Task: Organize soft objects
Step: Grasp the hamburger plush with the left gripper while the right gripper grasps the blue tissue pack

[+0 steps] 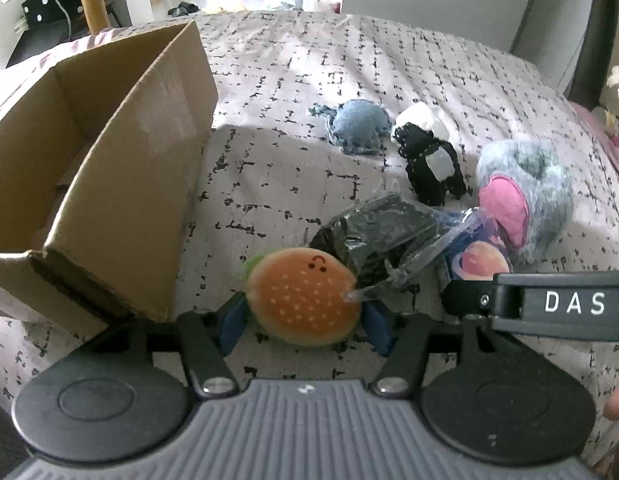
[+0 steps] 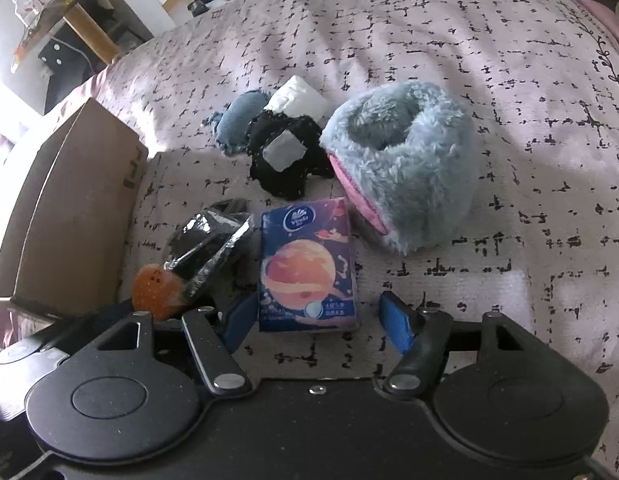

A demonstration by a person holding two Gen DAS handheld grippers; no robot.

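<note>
Beside box [image 1: 121,184], L gripper [image 1: 303,320] round burger [image 1: 303,296]

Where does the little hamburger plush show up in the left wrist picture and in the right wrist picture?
Left wrist view: the hamburger plush sits low and center, between the left gripper fingers.
Right wrist view: only an orange sliver shows at lower left, partly behind the black plastic-wrapped bundle.
Shared landmark: the cardboard box, left of the plush in both.
</note>
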